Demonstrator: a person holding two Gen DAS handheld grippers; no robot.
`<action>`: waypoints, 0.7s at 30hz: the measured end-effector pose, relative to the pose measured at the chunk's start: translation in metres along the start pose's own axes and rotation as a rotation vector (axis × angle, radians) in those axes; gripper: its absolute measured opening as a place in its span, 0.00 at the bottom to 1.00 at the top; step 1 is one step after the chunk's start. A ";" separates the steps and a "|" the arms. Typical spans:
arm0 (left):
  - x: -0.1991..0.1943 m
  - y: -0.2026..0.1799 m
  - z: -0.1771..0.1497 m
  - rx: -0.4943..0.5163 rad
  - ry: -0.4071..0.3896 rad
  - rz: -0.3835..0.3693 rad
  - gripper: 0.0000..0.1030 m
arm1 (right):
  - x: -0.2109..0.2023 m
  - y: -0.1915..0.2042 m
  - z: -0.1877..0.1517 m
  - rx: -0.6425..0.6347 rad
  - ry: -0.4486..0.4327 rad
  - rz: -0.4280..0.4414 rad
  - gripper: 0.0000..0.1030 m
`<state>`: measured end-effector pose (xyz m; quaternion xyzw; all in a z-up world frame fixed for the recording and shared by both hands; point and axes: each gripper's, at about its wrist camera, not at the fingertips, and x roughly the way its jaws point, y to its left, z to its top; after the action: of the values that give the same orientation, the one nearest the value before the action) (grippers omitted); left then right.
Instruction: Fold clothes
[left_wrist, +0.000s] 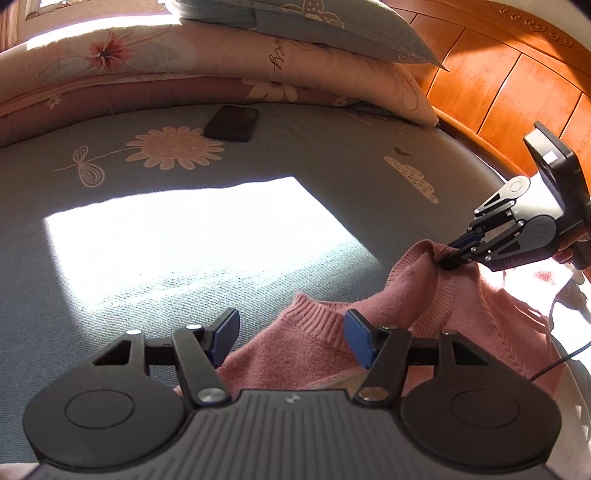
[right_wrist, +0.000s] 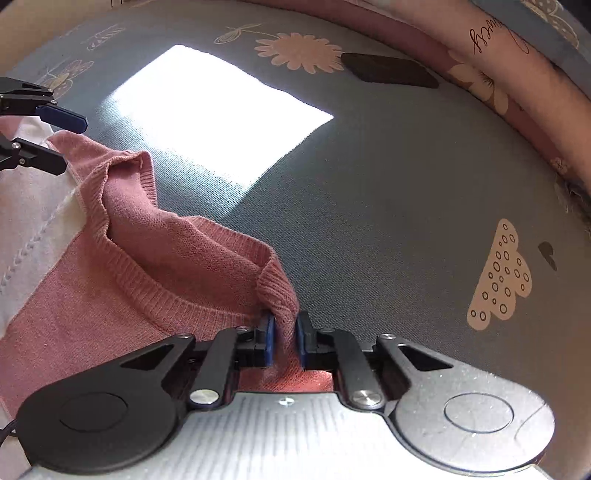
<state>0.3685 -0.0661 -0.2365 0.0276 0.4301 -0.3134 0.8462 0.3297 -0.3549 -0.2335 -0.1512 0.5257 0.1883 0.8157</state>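
A pink knitted sweater (left_wrist: 317, 354) lies on the grey-blue bed sheet (left_wrist: 184, 258), its ribbed neckline facing up. My left gripper (left_wrist: 291, 336) is open, its blue pads on either side of the sweater's left shoulder, not closed on it. My right gripper (right_wrist: 284, 336) is shut on the sweater's other shoulder by the collar (right_wrist: 277, 288) and lifts it a little. The right gripper also shows in the left wrist view (left_wrist: 454, 258), pinching the pink knit. The open left gripper (right_wrist: 59, 140) shows at the left edge of the right wrist view. A white garment (right_wrist: 33, 206) lies partly under the sweater.
A dark phone (left_wrist: 232, 122) lies on the sheet near a printed flower. Folded floral quilts and a pillow (left_wrist: 221, 59) are stacked at the far side. A wooden headboard (left_wrist: 498, 81) stands at the right. A bright sunlight patch (left_wrist: 192, 236) covers the sheet's middle.
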 end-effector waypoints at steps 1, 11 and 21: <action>0.010 0.006 0.004 -0.003 0.028 -0.010 0.58 | 0.001 0.001 -0.001 0.001 0.002 -0.002 0.14; 0.042 -0.037 -0.004 0.285 0.190 -0.002 0.21 | 0.003 -0.002 -0.011 0.070 -0.033 0.003 0.14; 0.018 -0.032 -0.011 0.058 0.047 0.201 0.19 | -0.006 0.007 -0.011 0.134 -0.089 -0.108 0.22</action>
<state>0.3508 -0.0973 -0.2499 0.1022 0.4354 -0.2385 0.8620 0.3153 -0.3547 -0.2326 -0.1159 0.4915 0.1150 0.8555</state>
